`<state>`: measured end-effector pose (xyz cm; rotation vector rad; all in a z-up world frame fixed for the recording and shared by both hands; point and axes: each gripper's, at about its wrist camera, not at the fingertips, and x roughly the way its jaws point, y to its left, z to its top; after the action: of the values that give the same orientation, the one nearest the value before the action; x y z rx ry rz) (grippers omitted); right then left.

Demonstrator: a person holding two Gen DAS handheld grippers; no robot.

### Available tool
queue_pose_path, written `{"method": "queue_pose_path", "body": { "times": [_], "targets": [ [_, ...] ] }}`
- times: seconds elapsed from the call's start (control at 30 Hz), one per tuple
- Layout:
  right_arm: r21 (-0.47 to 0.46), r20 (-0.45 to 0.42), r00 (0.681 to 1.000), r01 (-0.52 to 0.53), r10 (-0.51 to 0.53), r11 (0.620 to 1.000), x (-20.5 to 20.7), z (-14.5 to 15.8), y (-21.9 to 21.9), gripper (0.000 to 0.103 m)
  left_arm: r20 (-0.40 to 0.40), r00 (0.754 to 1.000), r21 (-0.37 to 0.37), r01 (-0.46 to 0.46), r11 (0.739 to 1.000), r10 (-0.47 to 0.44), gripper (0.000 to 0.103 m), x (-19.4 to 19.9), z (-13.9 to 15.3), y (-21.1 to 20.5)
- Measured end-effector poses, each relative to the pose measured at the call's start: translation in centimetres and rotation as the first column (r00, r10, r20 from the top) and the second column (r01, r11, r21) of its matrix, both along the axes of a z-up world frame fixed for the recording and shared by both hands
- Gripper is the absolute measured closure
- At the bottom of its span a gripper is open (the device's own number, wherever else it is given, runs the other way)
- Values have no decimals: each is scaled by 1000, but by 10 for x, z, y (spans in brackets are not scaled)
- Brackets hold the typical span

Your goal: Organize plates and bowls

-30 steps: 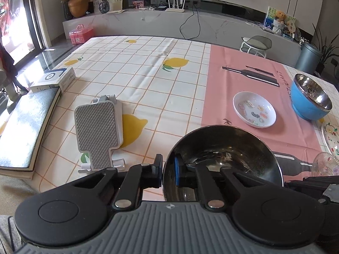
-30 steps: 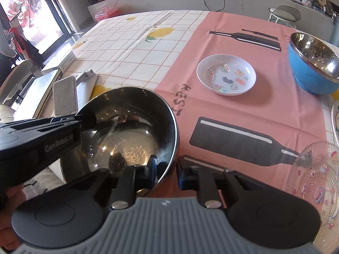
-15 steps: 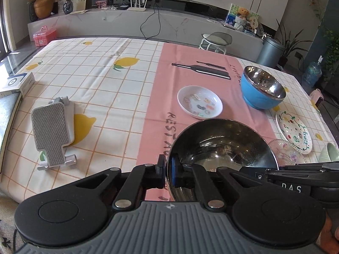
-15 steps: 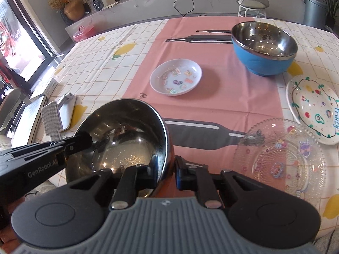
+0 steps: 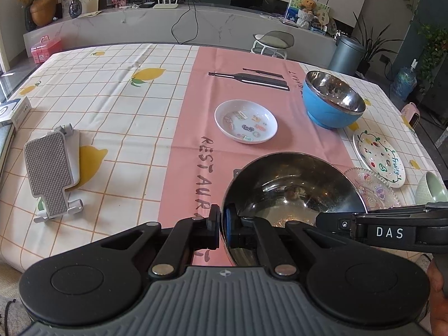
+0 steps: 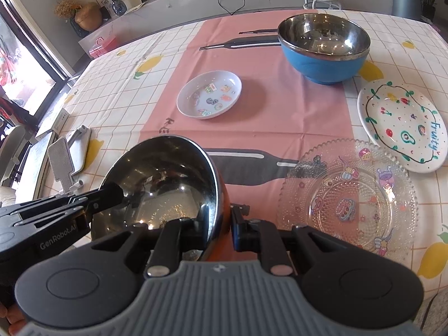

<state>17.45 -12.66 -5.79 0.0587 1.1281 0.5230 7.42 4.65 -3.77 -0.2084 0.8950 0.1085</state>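
The steel bowl (image 5: 291, 193) hangs above the pink strip of the tabletop (image 5: 179, 128), its near-left rim pinched by the left tongs (image 5: 221, 231) and its right rim clamped by the right tongs (image 6: 221, 218), with the glass plate (image 6: 347, 196) just to its right.

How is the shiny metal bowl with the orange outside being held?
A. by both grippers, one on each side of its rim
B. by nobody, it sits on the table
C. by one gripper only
A: the left gripper and right gripper each pinch opposite sides of the rim of the shiny metal bowl with the orange outside.
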Motion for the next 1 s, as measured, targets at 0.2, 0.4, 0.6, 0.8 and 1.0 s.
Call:
{"method": "queue_pose_path", "body": {
  "times": [0.2, 0.4, 0.6, 0.8, 1.0],
  "targets": [
    [2, -27, 1000, -8, 8, 1000, 1, -6, 3, 89, -17, 1000, 3, -8, 1000, 9, 99, 2, -4, 1],
    [2, -38, 999, -3, 3, 1000, 1, -9, 3, 89, -19, 1000, -8, -8, 1000, 8, 99, 2, -5, 3],
    [-2, -45, 999, 3, -3, 1000, 3, -12, 4, 89, -10, 1000, 0, 5, 1000, -5, 99, 1, -5, 1],
    [1, -43, 999, 8, -8, 1000, 3, -11, 3, 89, -4, 1000, 3, 1, 1000, -1, 97, 1, -5, 0],
    [12, -19, 1000, 17, -16, 1000, 2, -7, 2, 61, 4, 1000, -14, -11, 1000, 11, 90, -1, -4, 1]
  ]
}}
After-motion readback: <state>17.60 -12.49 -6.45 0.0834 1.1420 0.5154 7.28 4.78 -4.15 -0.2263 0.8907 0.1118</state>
